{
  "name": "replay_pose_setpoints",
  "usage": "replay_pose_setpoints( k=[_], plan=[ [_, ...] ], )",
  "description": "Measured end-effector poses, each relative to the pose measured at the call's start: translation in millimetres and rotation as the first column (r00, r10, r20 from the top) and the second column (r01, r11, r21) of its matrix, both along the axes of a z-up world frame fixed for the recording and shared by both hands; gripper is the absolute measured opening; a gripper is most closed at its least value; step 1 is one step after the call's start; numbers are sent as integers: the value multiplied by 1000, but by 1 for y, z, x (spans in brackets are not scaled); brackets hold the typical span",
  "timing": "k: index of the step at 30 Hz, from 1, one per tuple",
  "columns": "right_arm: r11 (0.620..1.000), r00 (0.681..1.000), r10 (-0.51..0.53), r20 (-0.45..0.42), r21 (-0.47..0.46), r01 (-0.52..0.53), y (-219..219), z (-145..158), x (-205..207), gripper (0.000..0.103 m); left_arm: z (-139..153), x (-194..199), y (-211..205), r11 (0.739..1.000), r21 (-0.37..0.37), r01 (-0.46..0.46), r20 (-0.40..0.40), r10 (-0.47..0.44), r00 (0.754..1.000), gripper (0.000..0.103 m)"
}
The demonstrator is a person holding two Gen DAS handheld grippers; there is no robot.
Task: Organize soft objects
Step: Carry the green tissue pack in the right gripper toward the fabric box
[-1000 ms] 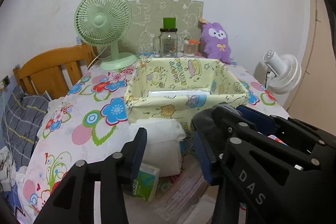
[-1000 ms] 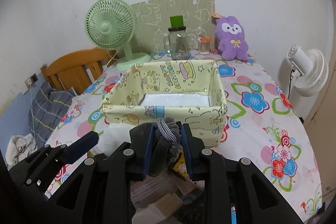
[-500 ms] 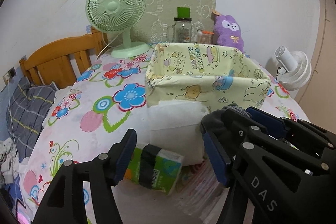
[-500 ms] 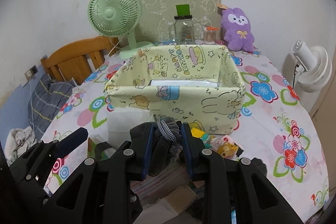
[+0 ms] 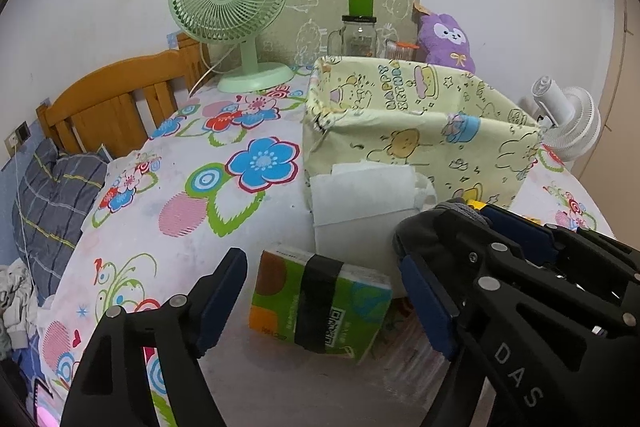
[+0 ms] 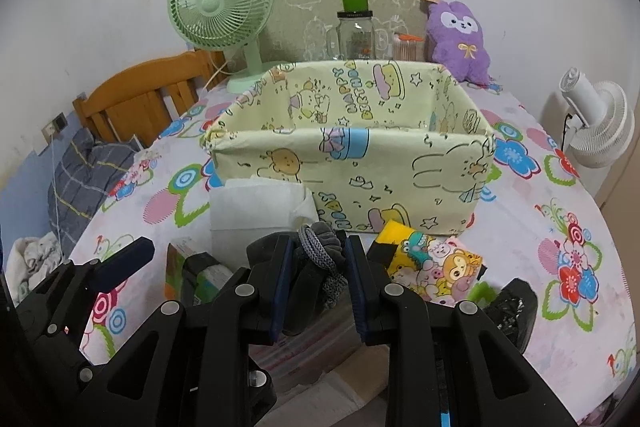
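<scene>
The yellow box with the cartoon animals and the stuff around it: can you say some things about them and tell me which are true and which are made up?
1. The right gripper is shut on a grey knitted item. True.
2. The left gripper is squeezing the green tissue pack. False: its jaws stand wide open, having just been opening, and the pack lies between them untouched.
3. The purple plush toy is inside the yellow box. False: it sits behind the box, by the wall.
4. A green fan stands on the table behind the box. True.
5. A white paper stack rests against the box's near side. True.
</scene>
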State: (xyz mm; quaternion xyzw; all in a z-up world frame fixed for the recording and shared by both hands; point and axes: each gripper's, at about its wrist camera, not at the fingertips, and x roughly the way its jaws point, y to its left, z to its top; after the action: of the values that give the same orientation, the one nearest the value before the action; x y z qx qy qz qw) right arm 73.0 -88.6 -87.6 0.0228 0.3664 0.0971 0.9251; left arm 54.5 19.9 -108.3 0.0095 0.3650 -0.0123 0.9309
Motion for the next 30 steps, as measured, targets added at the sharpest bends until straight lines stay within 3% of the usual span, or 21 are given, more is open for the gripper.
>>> replay_pose_setpoints(
  k=[17,30],
  plan=[
    [999,999,-11,-32,-40,10,11,-17,15,29,-24,17,13,999,-49,-11,-67,8,998,82],
    [999,999,-12,-32,-48,11,13,-18,14,29,-23,14,13,996,-92,-6,-78,-1,997,73]
  ],
)
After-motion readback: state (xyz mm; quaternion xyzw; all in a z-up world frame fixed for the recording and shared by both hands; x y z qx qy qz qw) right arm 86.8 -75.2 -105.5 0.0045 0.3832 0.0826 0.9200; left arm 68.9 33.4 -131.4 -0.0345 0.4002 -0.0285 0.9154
